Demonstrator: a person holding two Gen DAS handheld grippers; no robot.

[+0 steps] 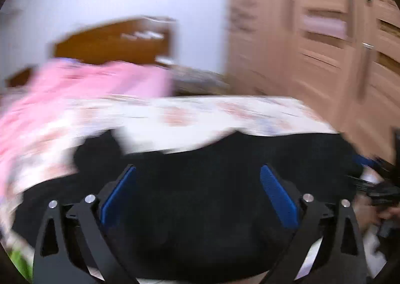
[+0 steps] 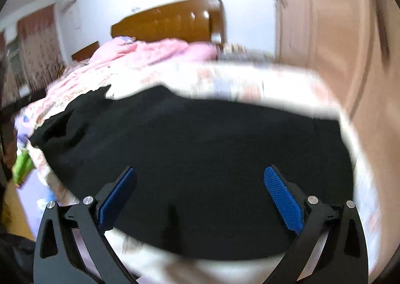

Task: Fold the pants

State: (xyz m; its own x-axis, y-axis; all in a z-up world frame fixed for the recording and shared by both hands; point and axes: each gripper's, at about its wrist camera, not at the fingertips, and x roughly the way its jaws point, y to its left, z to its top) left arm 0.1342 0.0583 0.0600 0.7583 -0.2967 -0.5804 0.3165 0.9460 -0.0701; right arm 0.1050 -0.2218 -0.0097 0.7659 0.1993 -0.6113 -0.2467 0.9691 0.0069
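Both grippers, left (image 1: 197,194) and right (image 2: 200,196), gape wide and empty above the black pants (image 2: 195,149), which lie folded on the bed (image 2: 262,81), probably set down for the next fold.

The left wrist view looks forward along the left claw (image 1: 197,194), tilted downward, close above the black pants (image 1: 200,221) lying on the bed (image 1: 200,114). The blue pads (image 1: 278,196) frame the lower picture at 7 and 5 o'clock. It faces the wooden headboard (image 1: 112,41) at 11 o'clock and the wardrobe (image 1: 312,46) at 2 o'clock.

The right wrist view looks along the right claw (image 2: 200,199), likewise tilted down and near the pants (image 2: 200,146), with headboard (image 2: 170,21) at 12 and wardrobe (image 2: 325,34) at 2 o'clock.

Both views share pants, bed (image 2: 250,79), pink quilt (image 1: 100,79), headboard and wardrobe.
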